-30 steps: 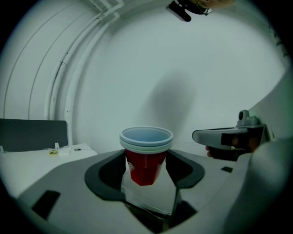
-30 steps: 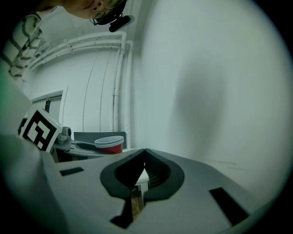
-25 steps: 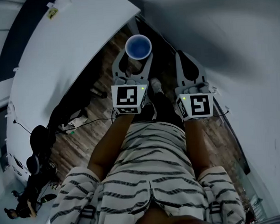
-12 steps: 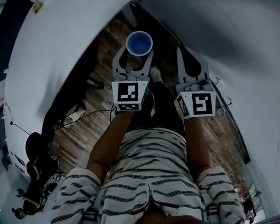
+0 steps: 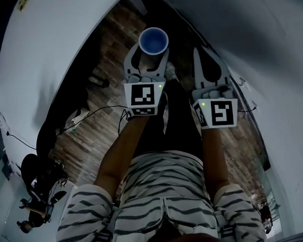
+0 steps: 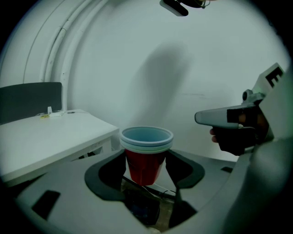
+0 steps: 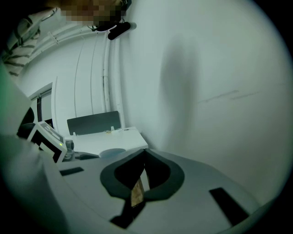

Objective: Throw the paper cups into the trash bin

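Observation:
A stack of red paper cups [image 6: 145, 155] with pale blue insides stands upright between the jaws of my left gripper [image 6: 145, 170], which is shut on it. From the head view the cups [image 5: 153, 41] show as a blue circle above the left gripper [image 5: 149, 62], held over wooden floor. My right gripper [image 5: 208, 68] is beside it on the right, its jaws closed together with nothing in them; in its own view the right gripper [image 7: 143, 157] faces a white wall. No trash bin is in view.
A white table [image 5: 50, 57] curves along the left; its top also shows in the left gripper view, table [image 6: 50, 137]. A white wall [image 5: 260, 50] runs along the right. Cables and dark gear [image 5: 39, 176] lie on the wooden floor [image 5: 95, 126] at lower left.
Both grippers and the cups have shifted slightly up and right in the head view as the person moves along the floor. The grip on the cups is the same.

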Available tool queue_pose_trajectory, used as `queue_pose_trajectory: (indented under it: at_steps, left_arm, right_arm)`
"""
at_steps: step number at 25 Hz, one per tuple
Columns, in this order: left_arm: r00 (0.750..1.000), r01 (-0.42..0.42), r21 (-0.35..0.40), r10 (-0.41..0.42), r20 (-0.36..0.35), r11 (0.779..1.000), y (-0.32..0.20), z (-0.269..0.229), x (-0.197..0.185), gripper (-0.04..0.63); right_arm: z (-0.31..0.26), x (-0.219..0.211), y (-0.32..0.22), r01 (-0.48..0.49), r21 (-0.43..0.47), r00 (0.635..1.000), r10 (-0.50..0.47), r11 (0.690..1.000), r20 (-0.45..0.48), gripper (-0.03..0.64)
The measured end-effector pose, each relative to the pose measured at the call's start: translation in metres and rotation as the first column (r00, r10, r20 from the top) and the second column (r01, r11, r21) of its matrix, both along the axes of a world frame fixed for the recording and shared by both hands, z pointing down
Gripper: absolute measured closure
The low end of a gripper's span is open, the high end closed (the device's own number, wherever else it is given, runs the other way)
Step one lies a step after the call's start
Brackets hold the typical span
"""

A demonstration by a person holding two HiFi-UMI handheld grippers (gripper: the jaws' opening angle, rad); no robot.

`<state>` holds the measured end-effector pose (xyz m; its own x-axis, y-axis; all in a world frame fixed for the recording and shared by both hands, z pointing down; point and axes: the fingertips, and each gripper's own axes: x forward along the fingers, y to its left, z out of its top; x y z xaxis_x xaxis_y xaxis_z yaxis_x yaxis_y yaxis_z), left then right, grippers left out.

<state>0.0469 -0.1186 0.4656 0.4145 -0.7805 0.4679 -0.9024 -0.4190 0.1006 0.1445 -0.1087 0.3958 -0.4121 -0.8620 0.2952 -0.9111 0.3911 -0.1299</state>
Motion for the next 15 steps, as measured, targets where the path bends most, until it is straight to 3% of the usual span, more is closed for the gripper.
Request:
queue_pose_trajectory:
  at_steps: [15]
  left_arm:
    - [0.999, 0.026, -0.111, -0.023, 0.03, 0.993, 0.005, 0.113, 0.004, 0.305]
  right_arm:
    - [0.097, 0.002, -0.012, 0.002, -0.073, 1.0, -0.002, 0.997, -0.002, 0.607]
